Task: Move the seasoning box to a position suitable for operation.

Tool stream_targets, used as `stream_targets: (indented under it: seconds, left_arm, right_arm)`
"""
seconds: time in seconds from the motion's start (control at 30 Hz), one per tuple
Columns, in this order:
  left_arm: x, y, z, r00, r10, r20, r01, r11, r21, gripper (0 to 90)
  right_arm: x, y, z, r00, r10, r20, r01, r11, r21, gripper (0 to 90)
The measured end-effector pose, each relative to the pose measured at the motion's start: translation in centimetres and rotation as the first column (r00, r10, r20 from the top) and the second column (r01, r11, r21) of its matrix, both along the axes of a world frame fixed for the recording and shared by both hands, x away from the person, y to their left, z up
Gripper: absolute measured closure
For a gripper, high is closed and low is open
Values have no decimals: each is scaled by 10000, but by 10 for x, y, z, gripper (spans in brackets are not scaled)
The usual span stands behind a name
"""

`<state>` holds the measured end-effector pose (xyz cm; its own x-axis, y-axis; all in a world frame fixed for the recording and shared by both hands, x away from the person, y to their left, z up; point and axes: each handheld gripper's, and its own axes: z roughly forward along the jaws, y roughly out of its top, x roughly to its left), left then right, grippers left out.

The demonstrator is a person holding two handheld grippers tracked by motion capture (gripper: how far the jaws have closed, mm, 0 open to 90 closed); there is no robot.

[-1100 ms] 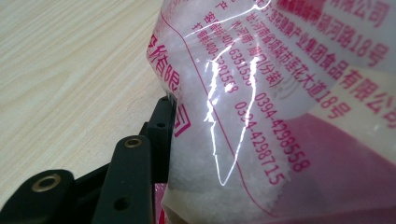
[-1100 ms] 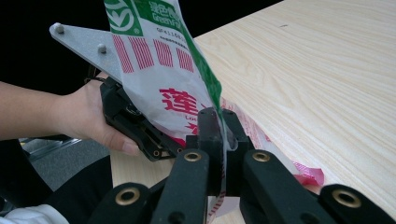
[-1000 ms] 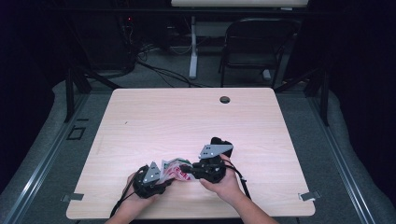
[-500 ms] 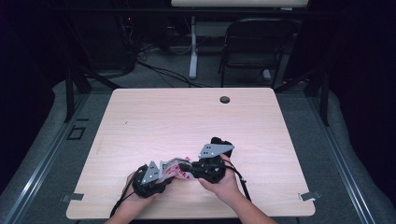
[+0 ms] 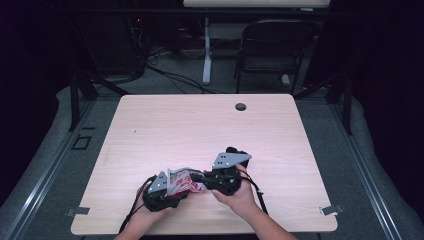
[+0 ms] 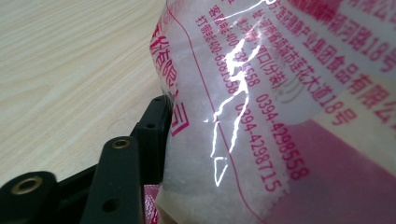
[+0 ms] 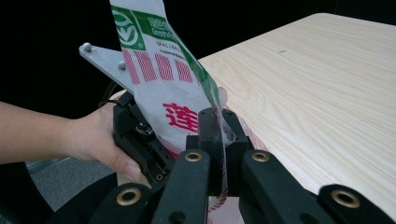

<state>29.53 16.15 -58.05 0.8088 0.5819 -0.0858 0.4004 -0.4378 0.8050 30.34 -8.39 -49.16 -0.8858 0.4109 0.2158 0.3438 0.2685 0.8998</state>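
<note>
while the two black grippers are meeting nose to nose near the person's edge of the pale wood-grain table (image 5: 200, 125), a crinkled plastic bag (image 5: 182, 181) is stretching between them. the right gripper (image 7: 219, 140) is pinching the bag's thin flat edge, its jaws closed narrow on the film, which is rising upright from them as a glossy white sheet with a green band, a round green logo and red stripes. the left gripper (image 5: 170, 187) is pressing against the bag's fuller, rounded end; in its own view one matte black jaw is lying flush against the clear film, the other is hidden, so i cannot tell how wide it is standing. through the shiny, creased plastic a white granular filling is showing under magenta print. a small dark round hole (image 5: 241, 106) is sitting well beyond both grippers, near the table's far edge.
</note>
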Motion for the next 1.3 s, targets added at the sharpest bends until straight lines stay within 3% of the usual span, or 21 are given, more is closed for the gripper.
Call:
stream_targets:
  seconds: [0.17, 0.47, 0.63, 1.0, 1.2, 1.3]
  left_arm:
    - [0, -2, -2, 10000, -69, -31, 69, 9999, -120, 428]
    - [1, -1, -4, 10000, -50, 23, 50, 9998, -200, 389]
    - [-1, -2, -3, 9995, -200, 257, 205, 9996, -187, 459]
    - [1, -1, -1, 9994, -218, 254, 222, 9996, -174, 564]
    - [1, -2, 2, 9993, -168, 332, 166, 9999, 46, 576]
    - [-1, -2, 4, 9986, -81, 529, 63, 9994, 346, 585]
  right_arm:
    - [-1, -1, 2, 10000, 36, 91, -36, 10000, 34, 900]
    - [-4, -3, 7, 9998, 91, 177, -97, 9995, 304, 900]
    - [-4, -4, 8, 9998, 140, 166, -146, 9992, 381, 900]
    - [-2, -6, 8, 9998, -5, 185, -3, 9991, 426, 900]
    - [-2, -8, 9, 9998, -46, 210, 37, 9991, 428, 900]
    - [-1, -8, 8, 9998, -35, 214, 26, 9991, 423, 900]
